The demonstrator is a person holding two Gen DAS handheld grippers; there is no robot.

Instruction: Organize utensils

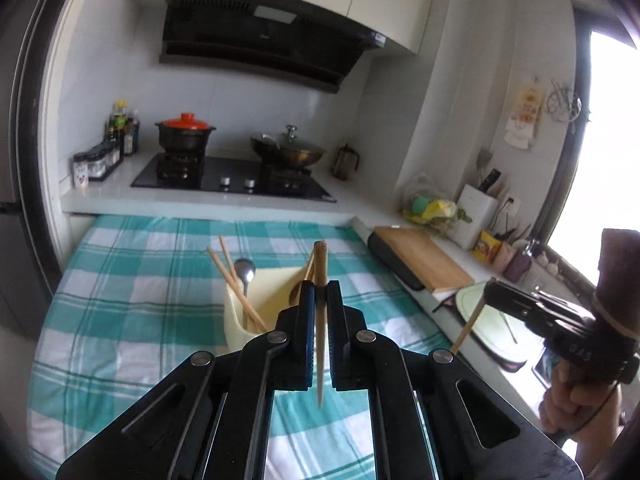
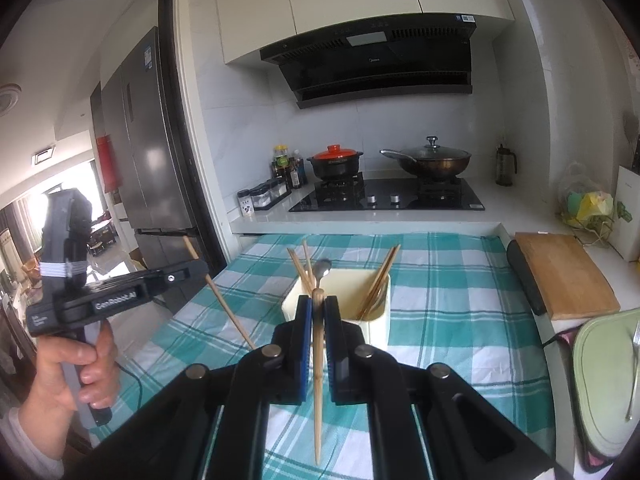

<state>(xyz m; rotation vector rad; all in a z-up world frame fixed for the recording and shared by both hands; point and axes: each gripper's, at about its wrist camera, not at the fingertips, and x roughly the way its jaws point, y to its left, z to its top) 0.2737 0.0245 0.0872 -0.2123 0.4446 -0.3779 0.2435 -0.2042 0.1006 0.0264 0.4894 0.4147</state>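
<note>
Left gripper pinching chopstick; right gripper pinching second chopstick. We judge risk: tilted sticks striking holder rim, tipping it.

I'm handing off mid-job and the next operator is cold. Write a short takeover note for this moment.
Left gripper: shut on one wooden chopstick, above the checked cloth.
Right gripper: shut on a second chopstick, also raised.
Cream utensil holder stands on the cloth: chopsticks and a metal spoon in its left compartment, more chopsticks in its right.
Done: those utensils are sorted.
Left: drop both held chopsticks into the holder. A fork lies on the green board at right, likely next.
</note>
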